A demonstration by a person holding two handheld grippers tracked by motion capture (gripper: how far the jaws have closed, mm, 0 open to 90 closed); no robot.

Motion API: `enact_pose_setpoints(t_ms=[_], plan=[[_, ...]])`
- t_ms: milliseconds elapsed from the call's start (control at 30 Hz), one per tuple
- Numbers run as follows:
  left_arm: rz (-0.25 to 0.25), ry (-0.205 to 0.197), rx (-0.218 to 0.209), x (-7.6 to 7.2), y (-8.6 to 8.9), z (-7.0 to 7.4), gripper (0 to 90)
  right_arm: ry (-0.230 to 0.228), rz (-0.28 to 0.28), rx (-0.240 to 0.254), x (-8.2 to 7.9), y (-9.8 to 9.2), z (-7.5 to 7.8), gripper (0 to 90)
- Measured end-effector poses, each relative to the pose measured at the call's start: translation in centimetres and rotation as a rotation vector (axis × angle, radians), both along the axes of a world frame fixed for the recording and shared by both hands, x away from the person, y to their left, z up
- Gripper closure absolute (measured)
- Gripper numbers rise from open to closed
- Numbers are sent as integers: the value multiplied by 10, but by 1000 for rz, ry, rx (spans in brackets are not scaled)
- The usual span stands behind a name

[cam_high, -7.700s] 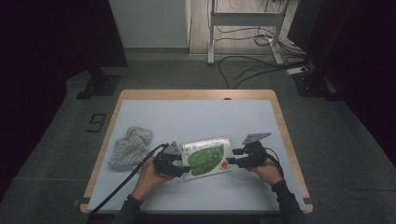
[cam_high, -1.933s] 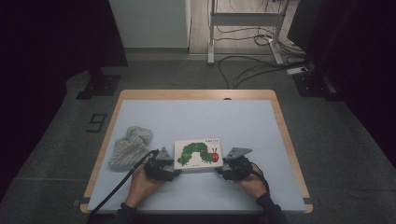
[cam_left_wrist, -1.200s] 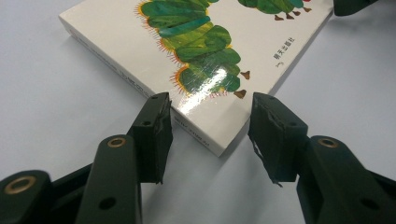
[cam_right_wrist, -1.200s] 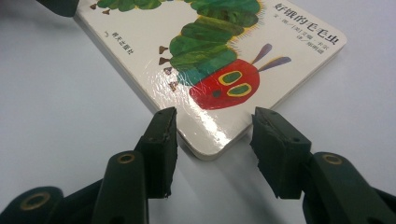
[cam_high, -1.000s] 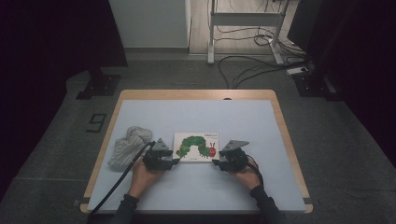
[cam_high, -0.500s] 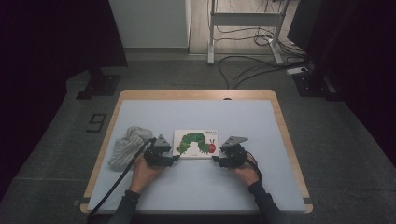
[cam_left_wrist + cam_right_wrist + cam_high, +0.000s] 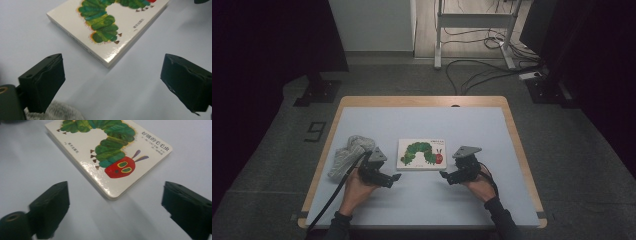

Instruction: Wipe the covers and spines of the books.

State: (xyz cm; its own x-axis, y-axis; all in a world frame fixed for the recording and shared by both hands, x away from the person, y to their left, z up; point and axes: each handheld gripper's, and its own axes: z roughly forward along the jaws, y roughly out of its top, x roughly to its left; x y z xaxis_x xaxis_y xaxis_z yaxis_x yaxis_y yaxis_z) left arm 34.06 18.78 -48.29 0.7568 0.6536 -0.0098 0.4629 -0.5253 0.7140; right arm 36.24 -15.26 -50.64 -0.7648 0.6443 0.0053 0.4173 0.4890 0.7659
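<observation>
Table (image 7: 422,200): book (image 7: 422,154) flat; left claw (image 7: 393,178), right claw (image 7: 445,175) flank near corners, just opened, released.

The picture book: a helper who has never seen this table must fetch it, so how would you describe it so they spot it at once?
On the pale table with the wooden rim, look near the middle, a little toward the person's side. The picture book lies flat and closed there, between the crumpled grey cloth at the table's left and the right gripper. Its glossy white cover shows a green caterpillar with a red head.

High view looks down from 6 o'clock; both gripper views sit close, sharing the book (image 7: 422,154).
</observation>
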Motion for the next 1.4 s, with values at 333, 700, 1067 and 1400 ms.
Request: enact_pose_setpoints(t_ms=[333, 700, 1067, 1400], plan=[[-2, -55, 11, -34, 11, 11, 0, -35, 14, -11, -21, -15, 21, 0], [26, -56, -1, -59, 30, -2, 0, -40, -20, -21, -39, -39, 21, 0], [36, -20, 21, -72, 36, -32, 0, -9, -79, -17, -47, -58, -9, 10], [14, 64, 45, -65, 29, -46, 0, 44, -100, -58, -46, -60, -30, 0]])
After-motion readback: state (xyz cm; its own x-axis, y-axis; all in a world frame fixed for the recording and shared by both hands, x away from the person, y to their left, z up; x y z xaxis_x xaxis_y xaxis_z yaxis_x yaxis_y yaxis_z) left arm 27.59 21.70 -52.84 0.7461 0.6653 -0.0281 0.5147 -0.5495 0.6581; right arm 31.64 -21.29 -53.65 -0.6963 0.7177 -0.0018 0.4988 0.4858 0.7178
